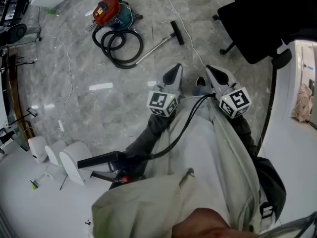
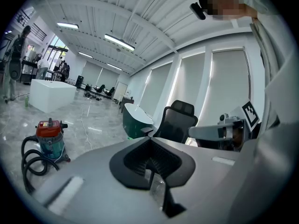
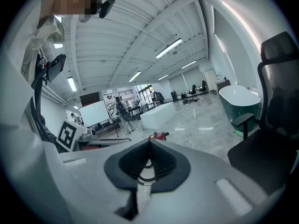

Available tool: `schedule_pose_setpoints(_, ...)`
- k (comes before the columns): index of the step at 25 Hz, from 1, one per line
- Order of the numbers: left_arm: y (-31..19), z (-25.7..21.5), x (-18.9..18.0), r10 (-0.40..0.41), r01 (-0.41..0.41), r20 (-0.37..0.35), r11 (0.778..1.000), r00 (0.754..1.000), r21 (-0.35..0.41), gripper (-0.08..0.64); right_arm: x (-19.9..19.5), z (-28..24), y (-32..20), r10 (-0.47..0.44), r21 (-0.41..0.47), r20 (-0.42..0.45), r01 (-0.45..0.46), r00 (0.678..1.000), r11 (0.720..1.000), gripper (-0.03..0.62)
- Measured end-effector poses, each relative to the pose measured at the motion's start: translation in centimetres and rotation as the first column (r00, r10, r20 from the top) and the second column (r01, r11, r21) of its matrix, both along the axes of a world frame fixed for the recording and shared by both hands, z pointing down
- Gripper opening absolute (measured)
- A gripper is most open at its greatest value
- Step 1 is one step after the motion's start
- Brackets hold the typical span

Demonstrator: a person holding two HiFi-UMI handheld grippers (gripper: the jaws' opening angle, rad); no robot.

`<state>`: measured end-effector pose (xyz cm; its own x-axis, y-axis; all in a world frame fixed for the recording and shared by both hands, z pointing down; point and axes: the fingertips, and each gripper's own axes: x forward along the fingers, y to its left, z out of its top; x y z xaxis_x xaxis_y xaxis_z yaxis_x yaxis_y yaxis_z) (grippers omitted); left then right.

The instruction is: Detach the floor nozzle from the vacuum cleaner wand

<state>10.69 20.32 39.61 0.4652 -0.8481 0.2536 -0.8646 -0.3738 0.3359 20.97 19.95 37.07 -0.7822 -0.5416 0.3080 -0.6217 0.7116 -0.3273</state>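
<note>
None of the task is done yet, as far as the views show. The grey marble floor [image 1: 99, 98] fills most of the head view, with a black office chair [image 1: 257, 24] at about 2 o'clock. The red-and-teal vacuum cleaner [image 1: 111, 11] sits at about 11 o'clock, and its black hose [image 1: 121, 46] lies coiled just below it, toward 6 o'clock of the canister. From the coil the metal wand [image 1: 156, 47] lies flat on the floor and runs toward 2 o'clock. It ends at the black floor nozzle [image 1: 177, 32], which sits crosswise on the wand's tip and looks joined to it — no gap shows, though the joint is too small to read closely.

The left claw [image 1: 173, 72] and the right claw [image 1: 214, 74] hang side by side in front of the person. Both are well apart from the vacuum, and the nozzle lies toward 12 o'clock of the left claw. Each claw's own view shows its dark pads pressed together with nothing between them, so both are closed and empty.

My judgement is that everything is left to do — getting over to the vacuum, opening the claws, steadying the wand with one, taking the nozzle with the other and pulling the two apart.
</note>
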Motion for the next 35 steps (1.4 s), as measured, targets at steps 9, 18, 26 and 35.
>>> schedule_pose_setpoints(9,0.0,0.1,0.8,-0.056,0.056,0.022,0.998,0.998,-0.003,0.003,1.7,0.6,-1.1,-0.020,-0.030,0.045,0.022,0.999,0.999,0.002)
schedule_pose_setpoints(18,0.1,0.3,2.1,-0.133,0.133,0.037,0.991,0.990,-0.003,0.003,2.7,1.8,-2.4,-0.084,-0.075,0.070,0.090,0.994,0.993,0.002)
schedule_pose_setpoints(26,-1.8,1.8,-1.8,-0.174,0.175,0.018,0.984,0.985,-0.037,0.003,-0.4,3.6,-5.4,-0.083,-0.130,0.050,0.089,0.995,0.988,0.002)
schedule_pose_setpoints(35,-12.0,4.5,-14.5,-0.147,0.151,0.062,0.987,0.987,-0.060,0.003,-9.7,6.5,-14.6,0.032,-0.175,-0.009,-0.033,0.999,0.984,0.002)
